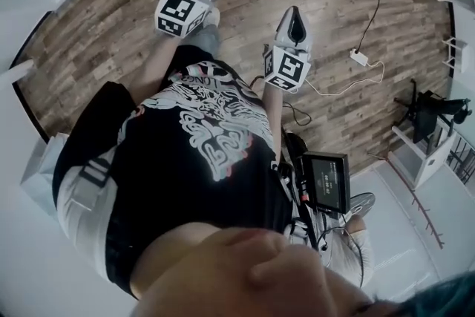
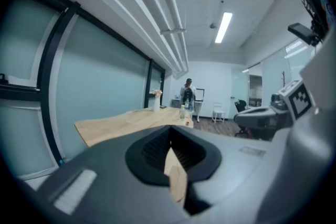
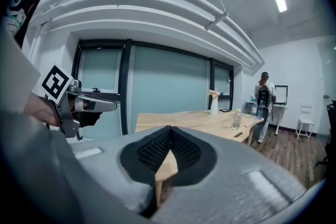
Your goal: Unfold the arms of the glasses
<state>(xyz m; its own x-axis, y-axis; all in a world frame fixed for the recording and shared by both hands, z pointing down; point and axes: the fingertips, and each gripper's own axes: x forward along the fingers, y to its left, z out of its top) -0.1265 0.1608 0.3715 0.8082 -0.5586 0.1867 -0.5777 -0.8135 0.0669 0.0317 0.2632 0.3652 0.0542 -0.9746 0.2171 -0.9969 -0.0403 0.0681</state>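
The glasses are in none of the three views, so the unfolding has not begun, and the step in hand looks like finding them and getting close. The left gripper [image 2: 170,136] has its fingers pressed together along one seam with nothing between them. The right gripper [image 3: 169,136] is the same, ribbed pads meeting and empty. Both are held up in the air, side by side over the wooden floor [image 1: 111,33], and point out across the room. Well ahead of both sets of fingers stands a long wooden table [image 3: 194,122]. It carries a white vase [image 3: 214,105] with flowers and a clear bottle [image 3: 237,118]. Past its far end a person [image 3: 263,93] stands well away. If the glasses lie on that table, they are too small or too far off to make out from here. To do this well, I would bring both grippers down over the table first and part the fingers only once the frame is plainly ahead of them. One pair should then pinch the front of the frame near a hinge to steady it. The other pair can hook a folded arm near its tip and swing it outward gently about the hinge, without prying against the lens.
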